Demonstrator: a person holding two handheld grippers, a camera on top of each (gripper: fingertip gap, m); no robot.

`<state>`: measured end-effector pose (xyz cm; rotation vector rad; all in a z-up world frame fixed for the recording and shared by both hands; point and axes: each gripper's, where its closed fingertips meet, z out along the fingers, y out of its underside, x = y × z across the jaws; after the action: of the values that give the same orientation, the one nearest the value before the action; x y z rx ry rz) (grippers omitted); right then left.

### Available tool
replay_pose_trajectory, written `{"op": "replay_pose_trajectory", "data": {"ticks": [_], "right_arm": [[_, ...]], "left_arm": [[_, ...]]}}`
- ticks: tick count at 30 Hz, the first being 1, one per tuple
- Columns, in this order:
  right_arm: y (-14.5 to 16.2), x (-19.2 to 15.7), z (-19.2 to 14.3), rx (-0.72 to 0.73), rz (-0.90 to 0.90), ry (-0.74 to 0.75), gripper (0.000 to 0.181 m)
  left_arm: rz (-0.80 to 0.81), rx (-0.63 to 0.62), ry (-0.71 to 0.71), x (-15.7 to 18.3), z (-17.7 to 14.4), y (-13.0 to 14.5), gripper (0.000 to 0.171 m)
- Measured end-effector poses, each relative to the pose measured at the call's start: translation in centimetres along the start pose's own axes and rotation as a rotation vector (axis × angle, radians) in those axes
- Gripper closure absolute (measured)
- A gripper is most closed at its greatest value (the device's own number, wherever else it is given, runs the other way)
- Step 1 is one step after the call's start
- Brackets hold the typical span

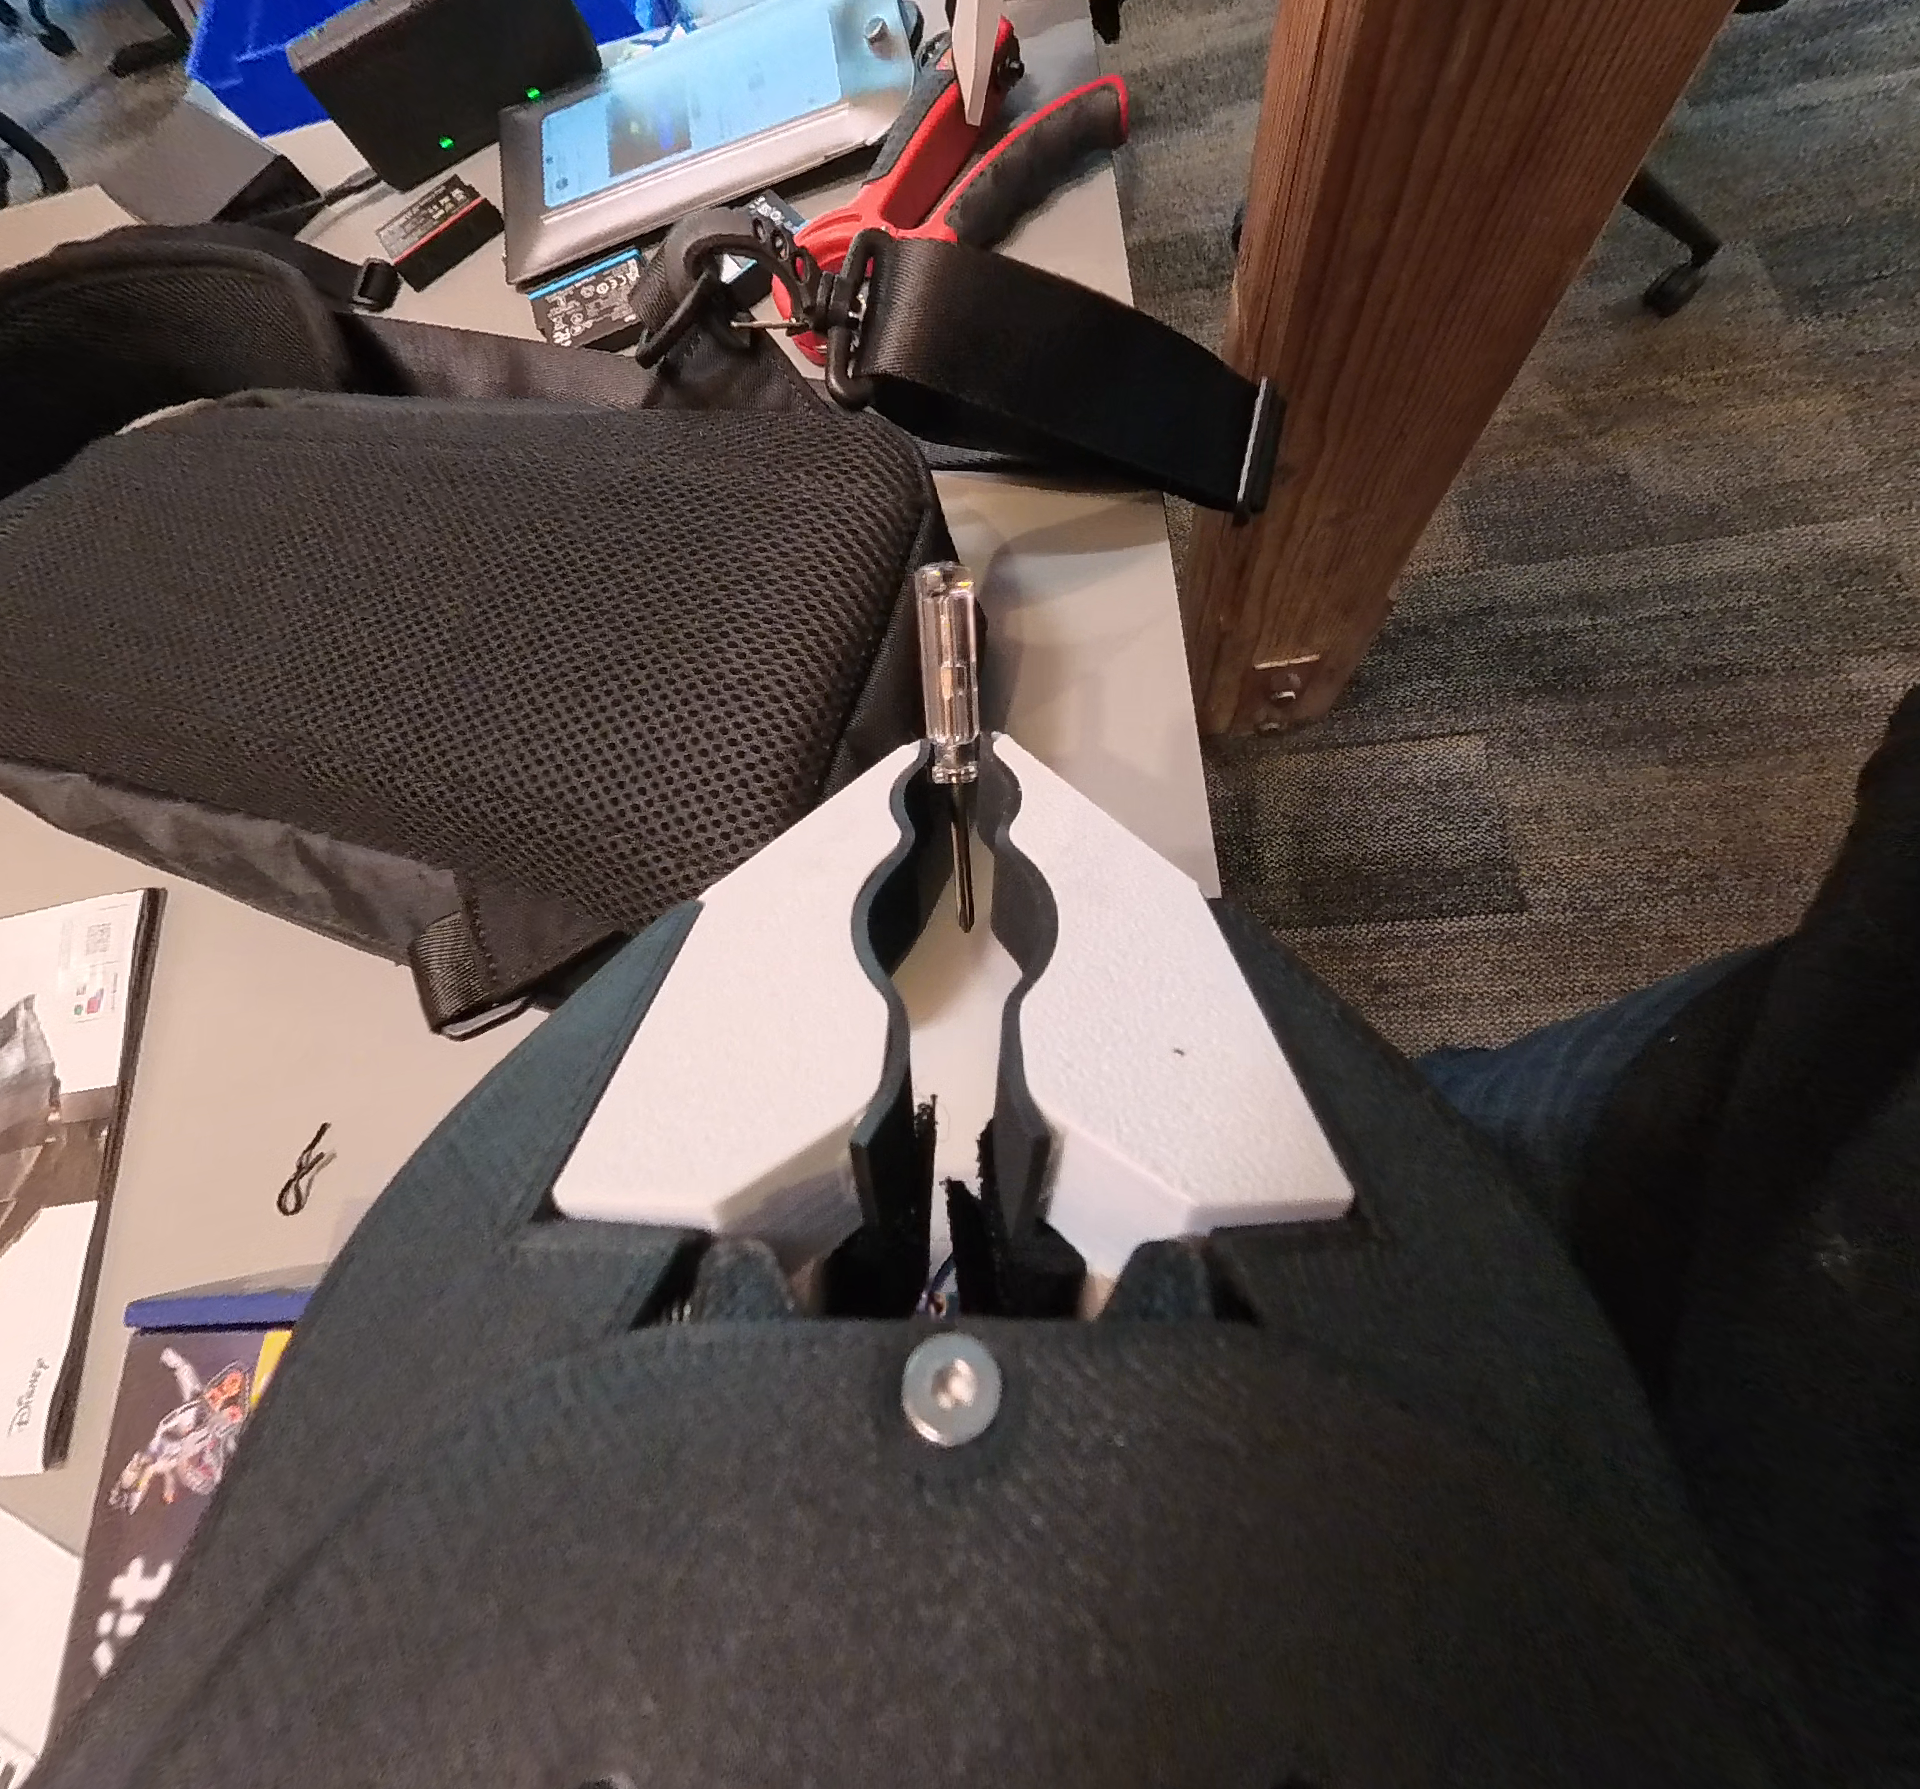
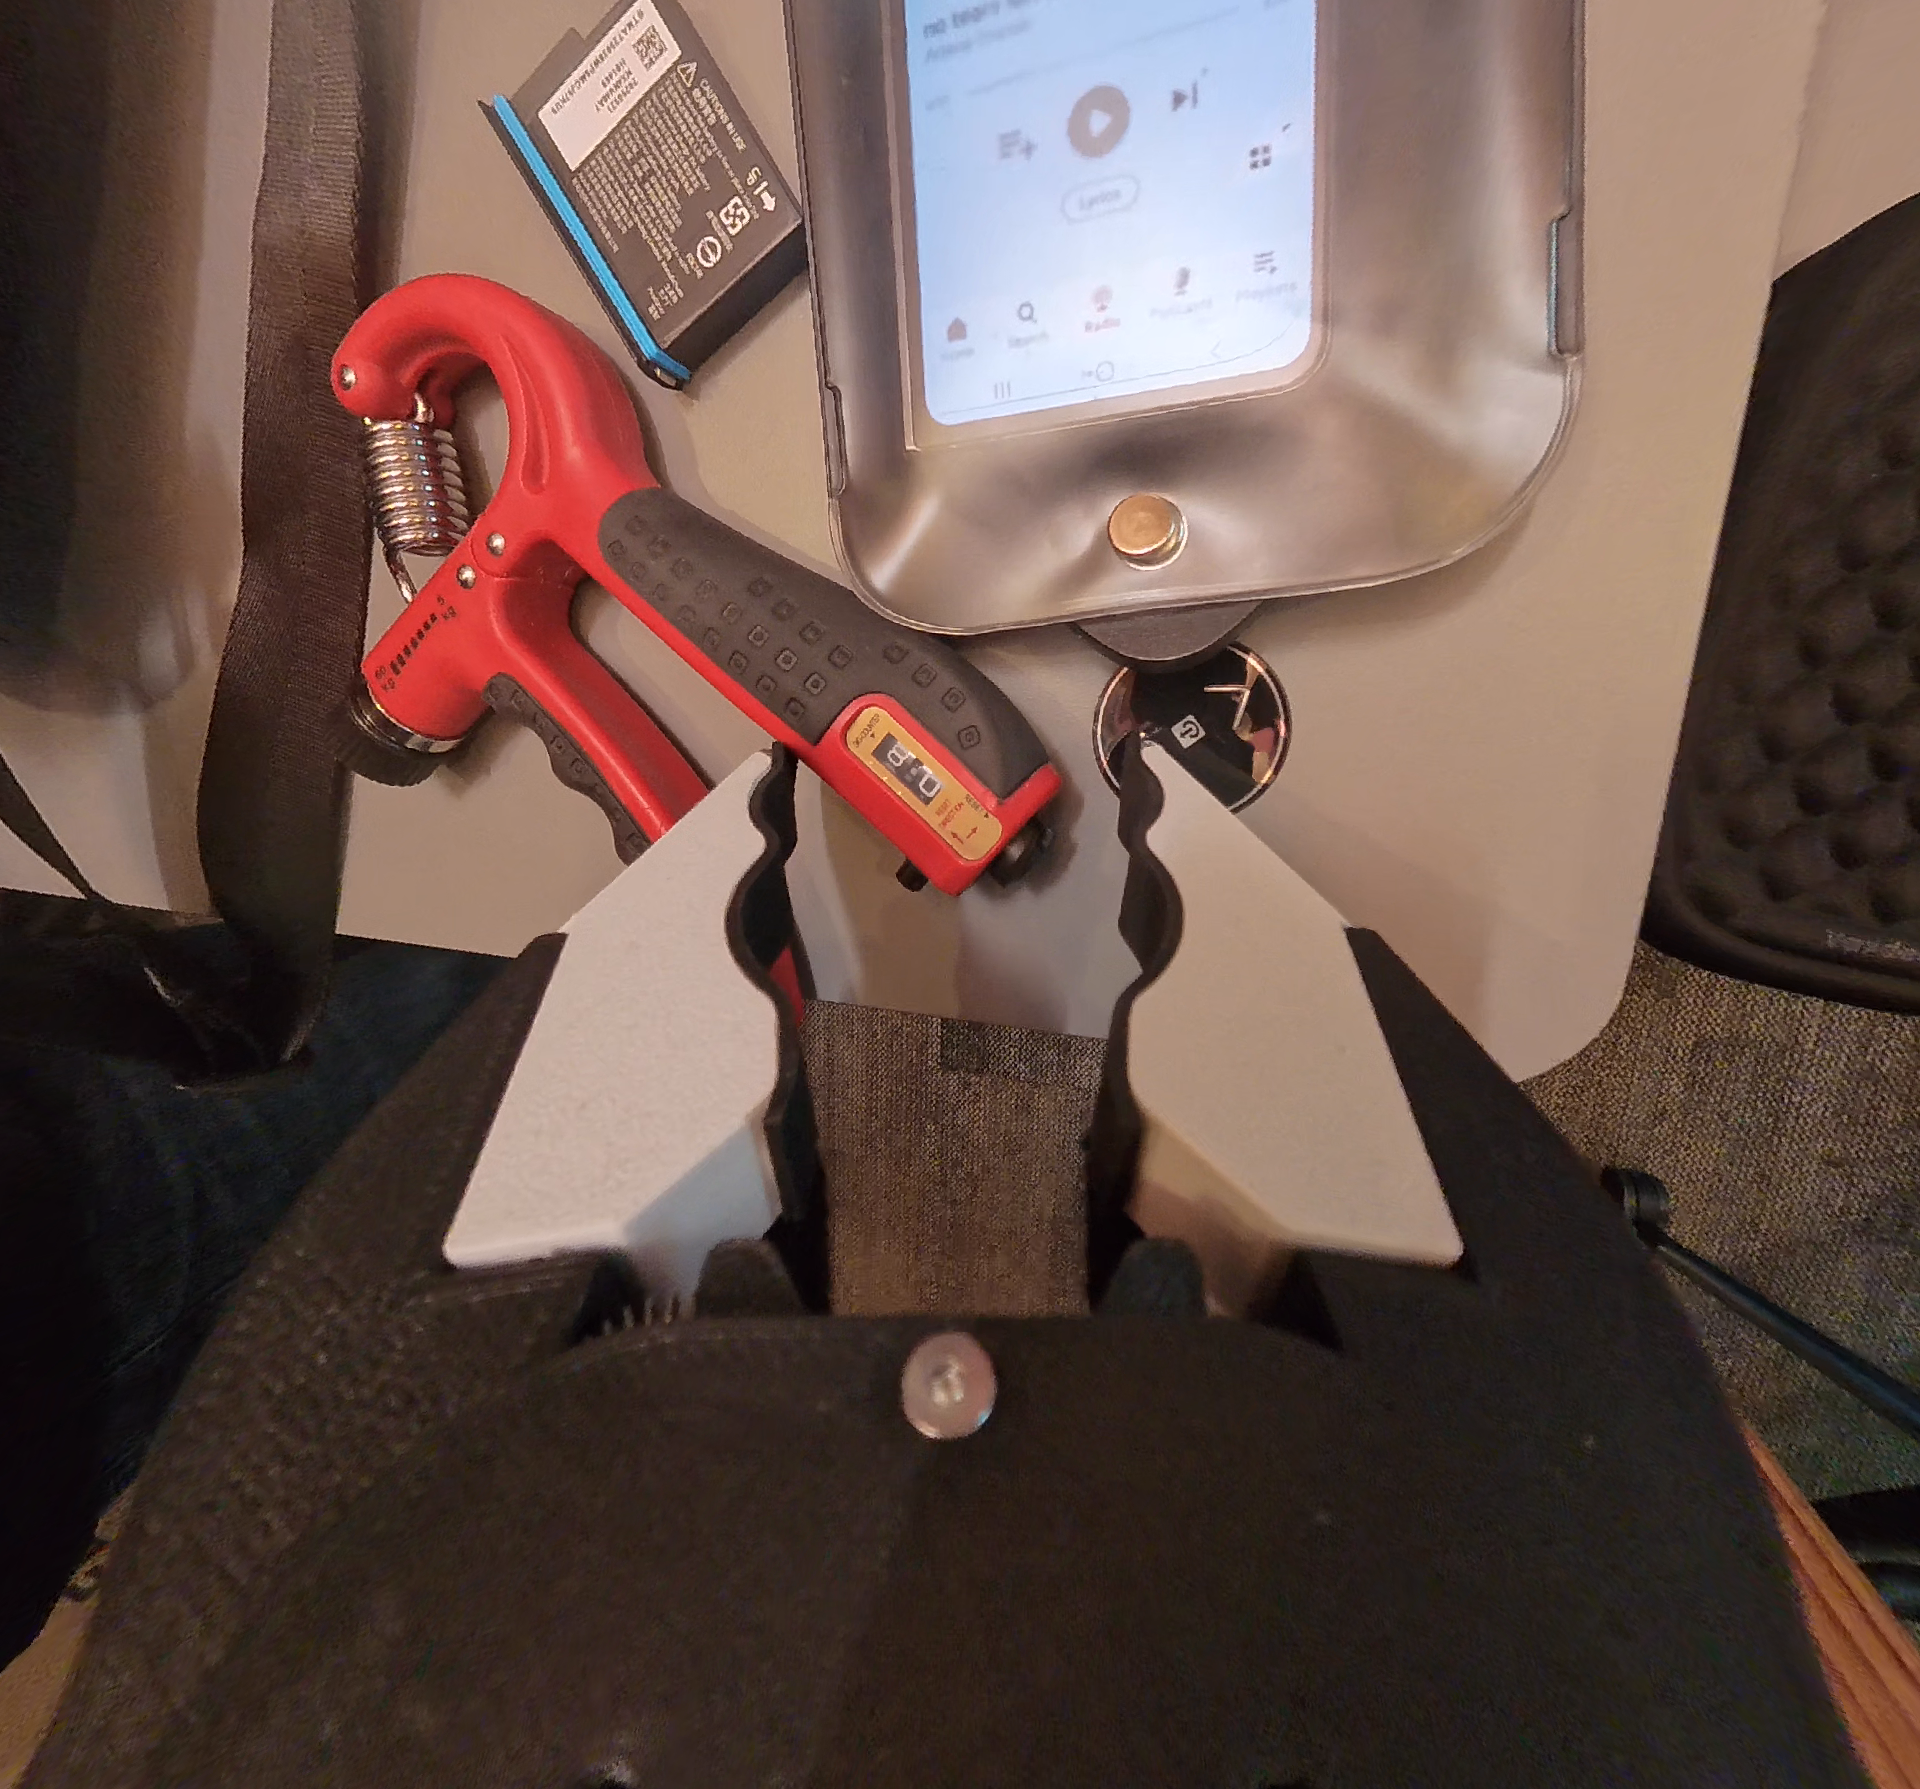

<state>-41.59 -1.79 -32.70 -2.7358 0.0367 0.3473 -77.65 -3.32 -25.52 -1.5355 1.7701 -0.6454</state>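
Left tool point(image 1: 958, 752) clamps a small clear-handled screwdriver point(image 1: 948, 669) at the table point(image 1: 1091, 617) edge, beside a black mesh bag point(image 1: 447, 596). Right tool point(image 2: 951, 783) gapes empty, its left finger touching a red hand gripper point(image 2: 665, 617) below a pouched phone point(image 2: 1174, 212).

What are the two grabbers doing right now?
Left gripper: shut on a small screwdriver.
Right gripper: open, empty, over the red hand-grip trainer.
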Motion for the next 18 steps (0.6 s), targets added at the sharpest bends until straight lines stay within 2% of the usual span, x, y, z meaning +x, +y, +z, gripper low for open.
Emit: {"op": "replay_pose_trajectory", "data": {"ticks": [18], "right_arm": [[0.61,-0.15,-0.18,0.011,-0.021,0.008,0.121]], "left_arm": [[0.01,0.016,0.004,0.39,-0.07,-0.7,0.168]]}}
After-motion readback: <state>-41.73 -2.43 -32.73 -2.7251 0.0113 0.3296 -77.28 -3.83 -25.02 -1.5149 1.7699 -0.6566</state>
